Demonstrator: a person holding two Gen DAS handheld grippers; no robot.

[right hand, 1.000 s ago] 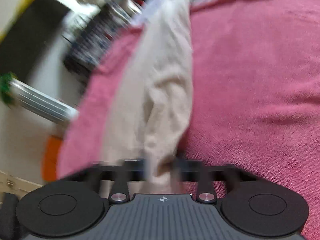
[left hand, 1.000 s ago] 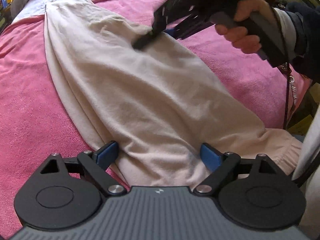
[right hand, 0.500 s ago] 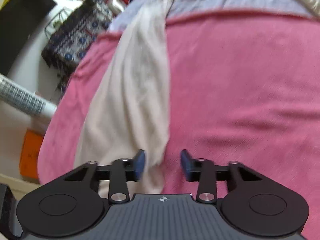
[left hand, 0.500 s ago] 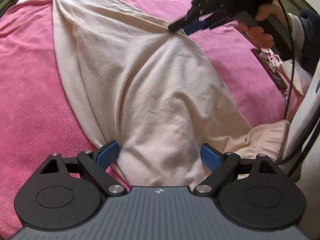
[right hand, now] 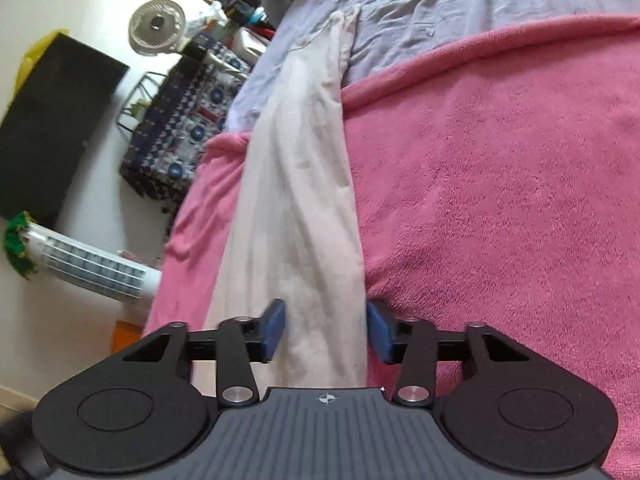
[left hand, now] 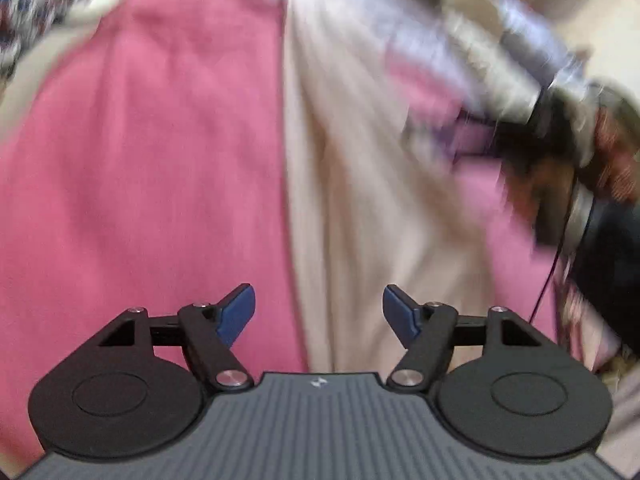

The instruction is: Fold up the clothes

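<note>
The left gripper (left hand: pixel 319 312) is hovering with its blue-padded fingers (left hand: pixel 236 312) spread wide apart, holding nothing. Between and just beyond them, the cream garment (left hand: pixel 360 216) is running away from the gripper toward the far end of the bed, its straight left edge falling a little inside the gap, so the left finger is sitting over bare pink blanket (left hand: pixel 140 168) while the right finger is sitting over cloth. This view is heavily blurred; whether the fingers are touching the fabric cannot be told. At the far right, a dark blurred shape with a hand (left hand: pixel 616 160) around it is showing, too smeared to read further.

The right gripper (right hand: pixel 326 330) is also standing with its fingers (right hand: pixel 274 328) apart, though less widely. The cream garment (right hand: pixel 304 208) is passing straight through the gap as a long, narrow, wrinkled strip, its right edge lying just beside the right finger and its left part spreading past the left finger. From there it is stretching across the pink blanket (right hand: pixel 500 200) and ending on the grey-lilac sheet (right hand: pixel 460 12) at the far end. Left of the bed, a patterned rack (right hand: pixel 180 132), a small fan (right hand: pixel 157 28) and a dark box (right hand: pixel 52 128) are standing on the pale floor.
</note>
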